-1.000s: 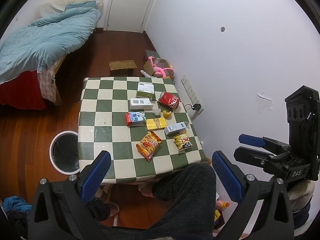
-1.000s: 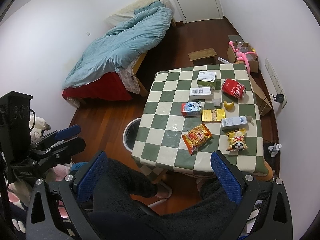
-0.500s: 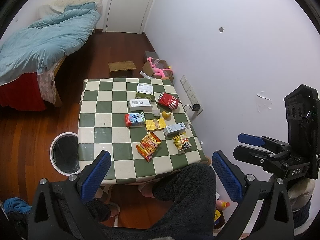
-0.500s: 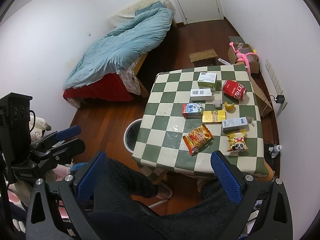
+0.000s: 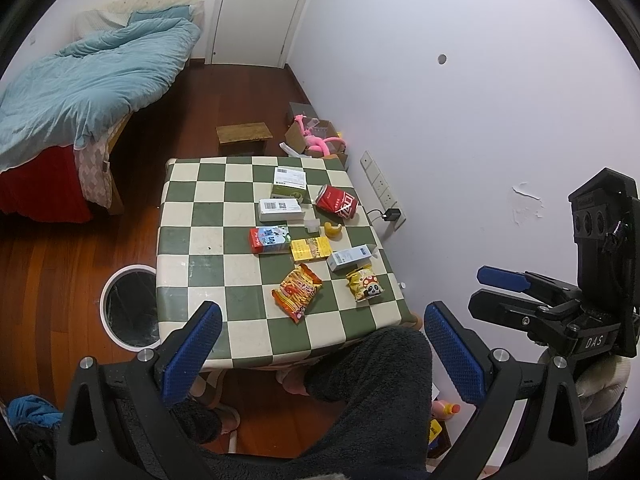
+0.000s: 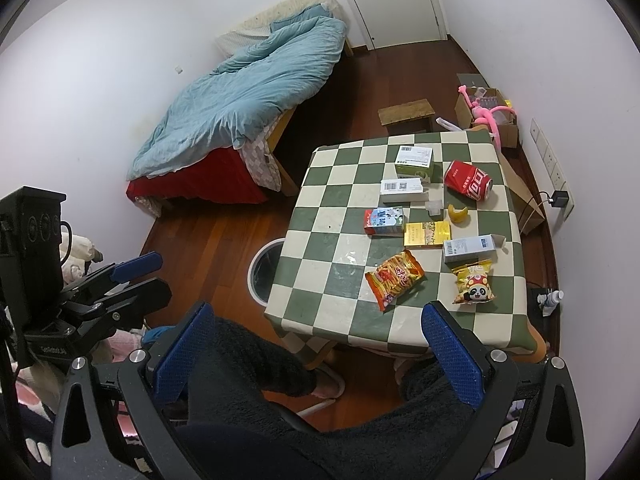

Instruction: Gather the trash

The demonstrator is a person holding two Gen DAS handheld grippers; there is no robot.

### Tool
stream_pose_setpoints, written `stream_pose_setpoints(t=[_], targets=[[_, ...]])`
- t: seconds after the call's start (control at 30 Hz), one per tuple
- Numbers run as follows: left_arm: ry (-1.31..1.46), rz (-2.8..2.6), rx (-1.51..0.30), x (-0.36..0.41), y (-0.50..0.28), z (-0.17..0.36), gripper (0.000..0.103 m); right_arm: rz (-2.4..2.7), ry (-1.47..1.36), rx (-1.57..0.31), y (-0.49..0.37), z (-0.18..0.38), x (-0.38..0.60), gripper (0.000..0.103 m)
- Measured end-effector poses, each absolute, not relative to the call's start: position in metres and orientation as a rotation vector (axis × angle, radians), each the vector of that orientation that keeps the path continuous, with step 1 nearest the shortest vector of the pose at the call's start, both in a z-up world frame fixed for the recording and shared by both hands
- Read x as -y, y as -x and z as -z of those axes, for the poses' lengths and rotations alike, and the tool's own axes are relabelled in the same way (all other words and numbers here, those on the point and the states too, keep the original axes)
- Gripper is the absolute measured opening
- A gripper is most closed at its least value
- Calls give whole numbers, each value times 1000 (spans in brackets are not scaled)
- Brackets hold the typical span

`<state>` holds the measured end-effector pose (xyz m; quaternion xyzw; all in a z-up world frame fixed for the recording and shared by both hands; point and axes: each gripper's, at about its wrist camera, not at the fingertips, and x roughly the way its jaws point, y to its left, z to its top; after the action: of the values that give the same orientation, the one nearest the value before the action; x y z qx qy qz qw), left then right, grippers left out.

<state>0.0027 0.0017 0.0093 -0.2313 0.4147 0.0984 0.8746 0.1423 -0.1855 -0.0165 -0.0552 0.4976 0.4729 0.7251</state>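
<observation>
Left claw (image 5: 320,346): blue-padded fingers spread wide apart, empty, held high above the near edge of the green-and-white checkered bench (image 5: 192,240). Right claw (image 6: 316,346): fingers likewise wide apart, empty, raised above the same near edge. Each claw visible in the other's view, off to the side, clear of the bench.

Trash spread over the right half of the bench top:
- Orange crinkled snack bag (image 5: 297,291), lying flat, nearest the front edge.
- Yellow snack bag with a panda print (image 5: 364,283), just right of the orange bag, apart from it.
- White-and-blue slim carton (image 5: 352,257), lying on its side, just behind the panda bag.
- Yellow flat box (image 5: 311,249), beside the slim carton.
- Red-and-blue small milk carton (image 5: 270,239), left of the yellow box, touching or nearly so.
- Small yellow curved piece (image 5: 333,230) and small clear cup (image 5: 312,224), behind the yellow box.
- White flat box with a printed label (image 5: 280,209), behind the milk carton.
- Green box with a white label (image 5: 289,184), farthest back.
- Red soda can (image 5: 337,202), on its side, near the right rear edge.

Round white-rimmed bin with a black liner (image 5: 130,312): on the wooden floor, against the left side of the bench. Dark fleece-clad legs (image 5: 372,384) of the seated person under the near edge.
</observation>
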Motion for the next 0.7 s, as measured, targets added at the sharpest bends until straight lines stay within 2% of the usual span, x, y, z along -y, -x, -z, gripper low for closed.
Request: stream_pose_setpoints(t=[0.7], targets=[[482, -201, -866, 0, -4, -11, 103, -1046, 118, -1096, -142, 16, 186, 103]])
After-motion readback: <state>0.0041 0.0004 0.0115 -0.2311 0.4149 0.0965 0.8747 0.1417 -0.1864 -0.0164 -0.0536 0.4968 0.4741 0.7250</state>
